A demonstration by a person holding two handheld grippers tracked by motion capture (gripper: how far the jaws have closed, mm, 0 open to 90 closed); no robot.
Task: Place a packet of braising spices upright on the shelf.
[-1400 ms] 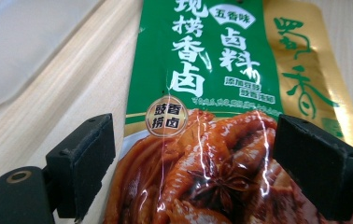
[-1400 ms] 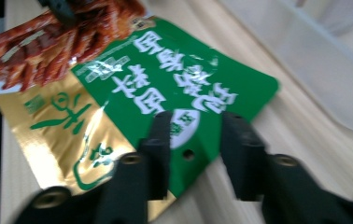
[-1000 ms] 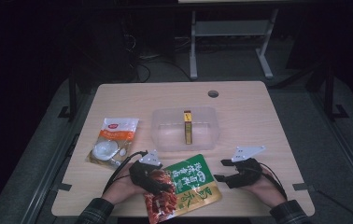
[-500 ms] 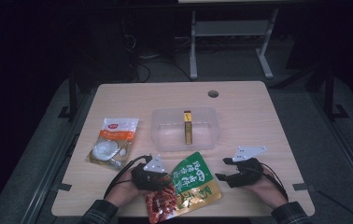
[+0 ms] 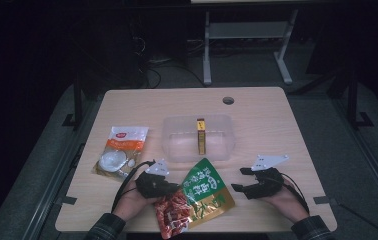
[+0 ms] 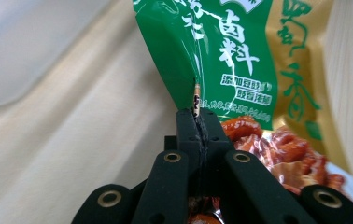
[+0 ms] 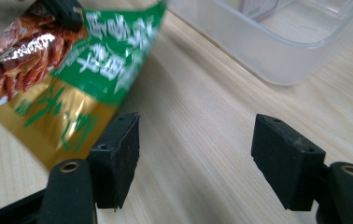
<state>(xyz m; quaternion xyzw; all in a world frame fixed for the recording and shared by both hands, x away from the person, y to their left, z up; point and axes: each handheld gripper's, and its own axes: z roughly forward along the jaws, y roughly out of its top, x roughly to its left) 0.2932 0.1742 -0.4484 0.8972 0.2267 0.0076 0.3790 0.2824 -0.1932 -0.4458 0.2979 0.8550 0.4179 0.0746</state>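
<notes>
Your left gripper (image 6: pixel 198 122) just closed, pinching 1 glossy green-gold foil snack pouch (image 5: pixel 203 192) by its edge. Right gripper (image 7: pixel 195 161) at 3 o'clock: jaws wide apart, nothing between. 1 clear plastic tub (image 5: pixel 177 145) at 12.

We see a pale wooden table (image 5: pixel 267 125) with a round hole (image 5: pixel 228 100) near its far edge; on it a clear plastic tub (image 5: pixel 177 142) sits at the middle; a white packet (image 5: pixel 122 150) lies to its left; a green and gold snack bag (image 5: pixel 202 195) rests near the front edge.
</notes>
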